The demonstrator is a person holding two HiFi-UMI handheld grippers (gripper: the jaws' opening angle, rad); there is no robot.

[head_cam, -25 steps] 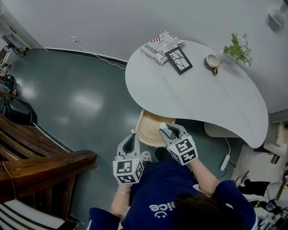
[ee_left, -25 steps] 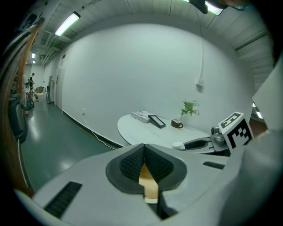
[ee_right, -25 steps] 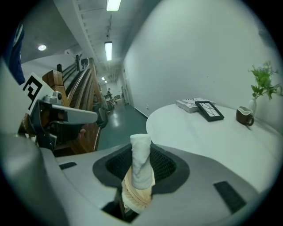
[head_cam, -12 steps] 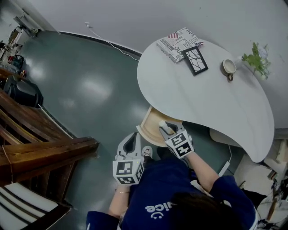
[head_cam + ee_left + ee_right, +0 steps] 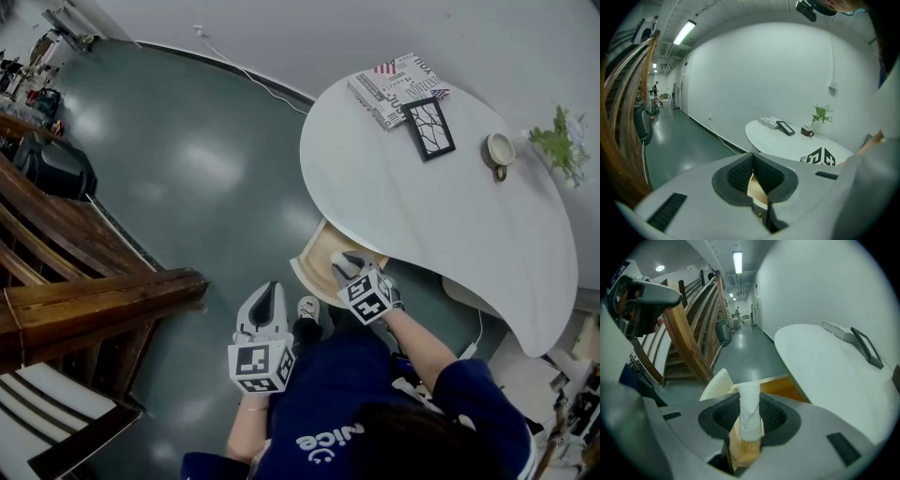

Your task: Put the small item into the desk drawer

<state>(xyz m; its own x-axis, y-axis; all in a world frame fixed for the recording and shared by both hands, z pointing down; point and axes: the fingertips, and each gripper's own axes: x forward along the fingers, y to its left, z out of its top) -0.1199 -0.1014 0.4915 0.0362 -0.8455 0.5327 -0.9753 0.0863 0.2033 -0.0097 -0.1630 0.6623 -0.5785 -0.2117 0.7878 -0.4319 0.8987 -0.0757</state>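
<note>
The small item (image 5: 750, 414) is a white roll, and my right gripper (image 5: 750, 401) is shut on it, with its end sticking out past the pads. In the head view the right gripper (image 5: 348, 271) hangs just above the open wooden drawer (image 5: 316, 257), which is pulled out from under the white desk (image 5: 441, 211). The drawer's pale front (image 5: 715, 383) and orange inside show right behind the item. My left gripper (image 5: 268, 293) is nearer the person, left of the drawer, over the floor. Its jaws (image 5: 753, 157) meet at the tips with nothing between them.
On the desk's far end lie a printed book (image 5: 397, 82), a black picture frame (image 5: 429, 127), a cup (image 5: 500, 149) and a small plant (image 5: 562, 142). A wooden staircase (image 5: 84, 305) fills the left. A cable (image 5: 253, 80) runs along the wall. The person's shoe (image 5: 307, 307) is below the drawer.
My right gripper has sunk with the white item toward the open drawer and rolled somewhat. The left gripper has shifted slightly. The head view has swung, so the desk sits further right.
</note>
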